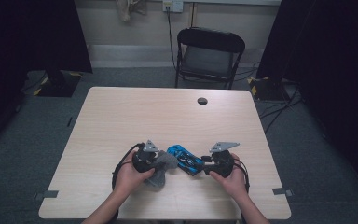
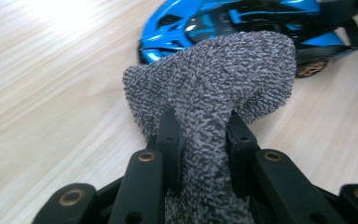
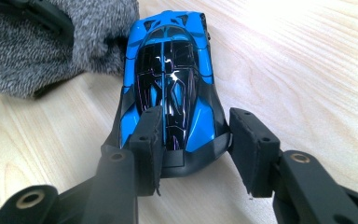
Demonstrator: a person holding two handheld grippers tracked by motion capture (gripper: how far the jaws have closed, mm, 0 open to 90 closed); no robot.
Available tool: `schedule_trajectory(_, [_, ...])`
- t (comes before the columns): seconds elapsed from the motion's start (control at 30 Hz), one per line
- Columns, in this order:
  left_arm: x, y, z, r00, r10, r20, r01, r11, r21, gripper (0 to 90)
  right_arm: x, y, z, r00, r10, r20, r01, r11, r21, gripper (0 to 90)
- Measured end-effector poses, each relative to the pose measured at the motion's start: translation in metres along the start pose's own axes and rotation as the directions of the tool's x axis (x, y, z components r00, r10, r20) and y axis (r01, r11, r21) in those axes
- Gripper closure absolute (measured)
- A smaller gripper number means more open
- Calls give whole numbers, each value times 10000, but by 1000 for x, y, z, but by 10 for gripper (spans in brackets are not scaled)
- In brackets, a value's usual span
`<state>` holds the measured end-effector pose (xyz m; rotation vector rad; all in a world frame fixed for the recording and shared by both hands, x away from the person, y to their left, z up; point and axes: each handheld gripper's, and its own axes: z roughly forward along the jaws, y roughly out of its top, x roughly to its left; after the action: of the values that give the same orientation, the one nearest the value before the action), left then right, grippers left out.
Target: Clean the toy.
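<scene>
Left gripper [image 2: 200,135] jaws clenched on a grey cloth [image 2: 214,88], its free end touching the nose of the blue toy car [image 3: 168,88] on the bench [image 1: 121,116]. Right gripper [image 3: 198,149] jaws straddle the car's tail; whether both pads bear is unclear. Risk: a wiping push skids the loosely held car out sideways.

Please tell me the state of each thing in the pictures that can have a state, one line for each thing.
Grey cloth: pinched and bunched in the left hand-held gripper, its free end against the car.
Blue toy car: upright on the table, its rear end between the right jaws.
Left hand-held gripper: shut on the cloth.
Right hand-held gripper: jaws around the car's rear.
Folding chair: unfolded, nobody on it.
</scene>
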<state>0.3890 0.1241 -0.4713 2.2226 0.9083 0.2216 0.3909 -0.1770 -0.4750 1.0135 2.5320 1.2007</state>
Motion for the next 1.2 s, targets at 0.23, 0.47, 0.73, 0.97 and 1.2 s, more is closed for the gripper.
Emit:
schedule_trajectory(0.23, [14,-1,-3,9985,-277,-469,273,9996,-97,726,0,0,0,10000,4,10,-4,10000,-16,563])
schedule_trajectory(0.47, [-7,3,-8,9996,127,239,-126,9999,-45,727,0,0,1,10000,5,-11,-5,10000,-31,562])
schedule_trajectory(0.73, [-58,9,3,9798,956,1758,-951,9954,-113,726,0,0,1,10000,-15,-9,15,10000,-57,562])
schedule_trajectory(0.97, [-68,14,21,9787,1020,1783,-1071,9941,193,726,1,0,1,10000,-22,31,23,10000,-68,562])
schedule_trajectory(1.2, [-53,12,20,9848,847,1517,-851,9964,-39,724,0,-1,1,10000,12,5,-12,9999,-145,562])
